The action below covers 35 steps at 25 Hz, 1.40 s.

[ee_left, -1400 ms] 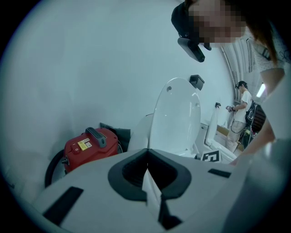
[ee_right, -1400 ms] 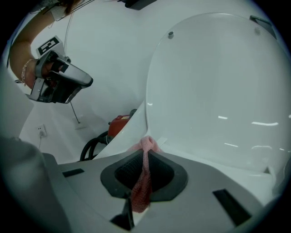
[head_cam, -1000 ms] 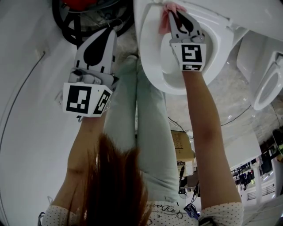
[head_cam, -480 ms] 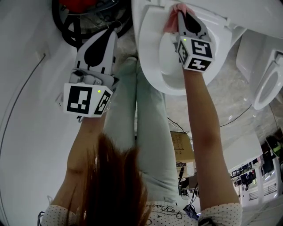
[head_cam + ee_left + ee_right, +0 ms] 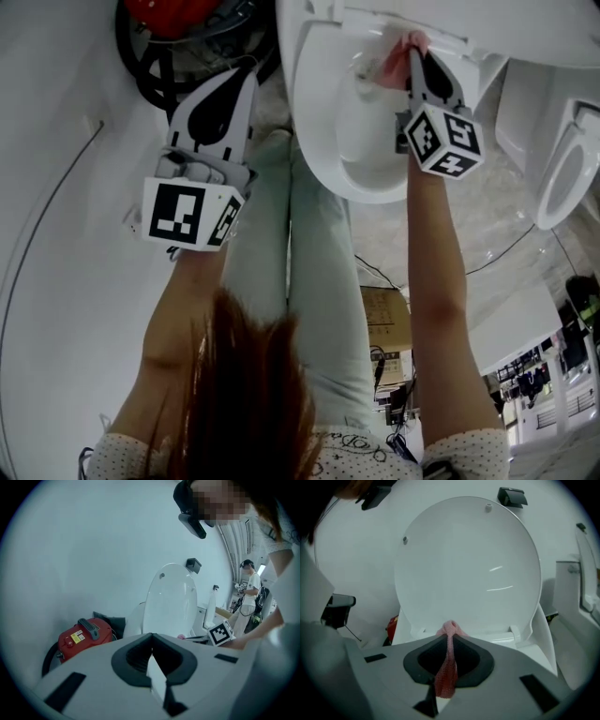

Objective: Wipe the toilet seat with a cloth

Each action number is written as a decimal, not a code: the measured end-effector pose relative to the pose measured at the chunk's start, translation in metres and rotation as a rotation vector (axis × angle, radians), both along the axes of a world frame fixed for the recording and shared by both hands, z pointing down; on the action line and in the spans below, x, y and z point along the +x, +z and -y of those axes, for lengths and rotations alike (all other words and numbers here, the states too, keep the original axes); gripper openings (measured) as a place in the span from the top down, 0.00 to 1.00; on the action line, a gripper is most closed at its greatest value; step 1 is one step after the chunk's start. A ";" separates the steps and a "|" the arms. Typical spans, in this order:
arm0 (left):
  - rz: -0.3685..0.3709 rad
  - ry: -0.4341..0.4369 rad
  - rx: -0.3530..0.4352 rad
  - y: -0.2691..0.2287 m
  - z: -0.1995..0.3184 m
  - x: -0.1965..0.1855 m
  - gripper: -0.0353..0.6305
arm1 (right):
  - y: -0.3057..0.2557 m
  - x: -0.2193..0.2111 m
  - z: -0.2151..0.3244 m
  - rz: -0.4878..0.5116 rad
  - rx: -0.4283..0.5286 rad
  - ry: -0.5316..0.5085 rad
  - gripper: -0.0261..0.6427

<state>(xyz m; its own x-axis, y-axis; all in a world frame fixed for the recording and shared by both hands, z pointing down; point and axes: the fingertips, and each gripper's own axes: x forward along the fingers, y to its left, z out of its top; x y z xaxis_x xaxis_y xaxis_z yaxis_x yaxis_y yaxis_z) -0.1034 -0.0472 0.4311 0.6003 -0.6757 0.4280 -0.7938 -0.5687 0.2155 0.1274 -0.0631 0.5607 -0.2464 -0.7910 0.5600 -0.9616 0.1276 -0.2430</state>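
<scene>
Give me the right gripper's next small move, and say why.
Probably draw the pink mesh cloth, pinched in the right gripper, forward along one side of the white toilet seat. The cloth sits at the seat's rear, just below the raised white lid, so the rest of the ring lies ahead of it.

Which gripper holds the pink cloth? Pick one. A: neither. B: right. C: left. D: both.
B: the pink cloth is pinched between the shut jaws of the right gripper, while the left gripper is shut on nothing.
</scene>
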 end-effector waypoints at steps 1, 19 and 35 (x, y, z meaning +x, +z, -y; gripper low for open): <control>0.002 0.006 0.004 -0.004 0.000 0.001 0.94 | -0.002 0.003 -0.005 0.042 -0.006 0.011 0.89; -0.050 0.009 0.076 -0.109 -0.002 -0.033 0.94 | -0.107 -0.031 -0.085 0.237 0.010 0.052 0.89; -0.110 0.063 0.185 -0.294 -0.005 0.002 0.94 | -0.305 -0.014 -0.104 0.089 0.134 0.133 0.89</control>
<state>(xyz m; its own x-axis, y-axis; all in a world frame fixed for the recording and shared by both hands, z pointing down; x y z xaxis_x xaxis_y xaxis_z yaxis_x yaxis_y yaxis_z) -0.1017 -0.0419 0.1374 0.6799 -0.6964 0.2300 -0.7330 -0.6542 0.1863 0.1134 0.0412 0.2557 -0.1782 -0.8860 0.4281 -0.9477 0.0374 -0.3171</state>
